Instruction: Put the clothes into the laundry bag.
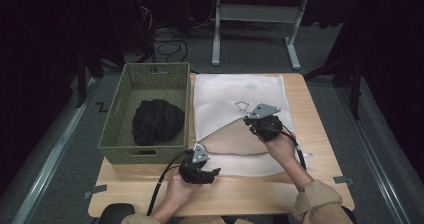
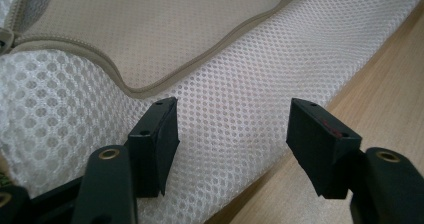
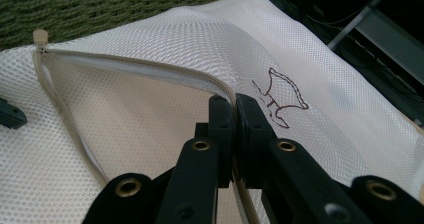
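A white mesh laundry bag lies unzipped on the wooden table, its opening gaping toward me. My right gripper is shut on the bag's upper zipper edge and holds that flap raised; in the right gripper view the jaws pinch the tan zipper tape beside a small stitched outline. My left gripper is at the bag's near edge. In the left gripper view its jaws stand open over the lower mesh layer, pressing nothing.
A green woven basket stands at the table's left, against the bag, with a bundled black garment inside. Bare wood runs along the near edge and the right side. Beyond the table are a metal frame and floor cables.
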`<action>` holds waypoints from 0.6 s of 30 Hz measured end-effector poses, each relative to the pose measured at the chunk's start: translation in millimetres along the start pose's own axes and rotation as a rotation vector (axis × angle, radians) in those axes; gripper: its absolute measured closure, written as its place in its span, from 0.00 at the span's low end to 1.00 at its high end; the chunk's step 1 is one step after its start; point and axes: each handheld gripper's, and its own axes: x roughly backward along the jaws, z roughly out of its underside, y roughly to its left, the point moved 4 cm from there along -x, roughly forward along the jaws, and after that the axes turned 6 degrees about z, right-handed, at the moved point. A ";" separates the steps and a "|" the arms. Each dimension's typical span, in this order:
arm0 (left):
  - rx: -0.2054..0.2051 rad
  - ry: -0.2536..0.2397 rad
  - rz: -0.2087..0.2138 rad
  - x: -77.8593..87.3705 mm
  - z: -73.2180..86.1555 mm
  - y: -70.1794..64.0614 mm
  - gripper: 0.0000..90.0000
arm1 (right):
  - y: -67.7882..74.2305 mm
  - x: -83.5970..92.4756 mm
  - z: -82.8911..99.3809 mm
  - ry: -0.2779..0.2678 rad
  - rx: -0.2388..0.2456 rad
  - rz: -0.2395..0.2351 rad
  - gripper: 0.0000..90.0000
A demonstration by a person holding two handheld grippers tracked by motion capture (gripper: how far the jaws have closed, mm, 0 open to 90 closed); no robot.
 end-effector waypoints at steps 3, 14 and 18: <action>-0.001 0.001 -0.001 0.2 0.0 -0.4 0.42 | -1.6 1.9 -3.2 -0.007 0.001 -0.006 0.97; 0.007 0.002 0.001 0.1 0.3 0.6 0.42 | -5.3 5.4 -11.4 -0.007 0.000 -0.026 0.97; 0.005 -0.002 0.000 0.3 0.5 0.0 0.42 | -6.5 7.2 -14.0 -0.002 0.010 -0.027 0.97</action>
